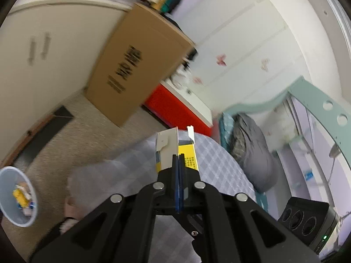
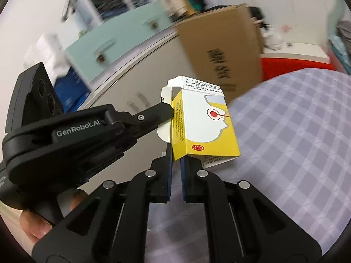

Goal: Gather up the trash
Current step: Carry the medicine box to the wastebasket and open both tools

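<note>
Clamping yellow box (image 2: 204, 120), left gripper (image 1: 179, 156), right gripper (image 2: 176, 154) (bin (image 1: 8, 182): left view only)

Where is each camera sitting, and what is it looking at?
Left wrist: sits on the left claw, looking along it at the yellow box, with the bin on the floor at left; only its own claw shows.
Right wrist: sits on the right claw, looking at the same box; its own claw, the left claw and a hand show.
Shared: the box, pinched by both claws, the cardboard carton and the checked bed.
</note>
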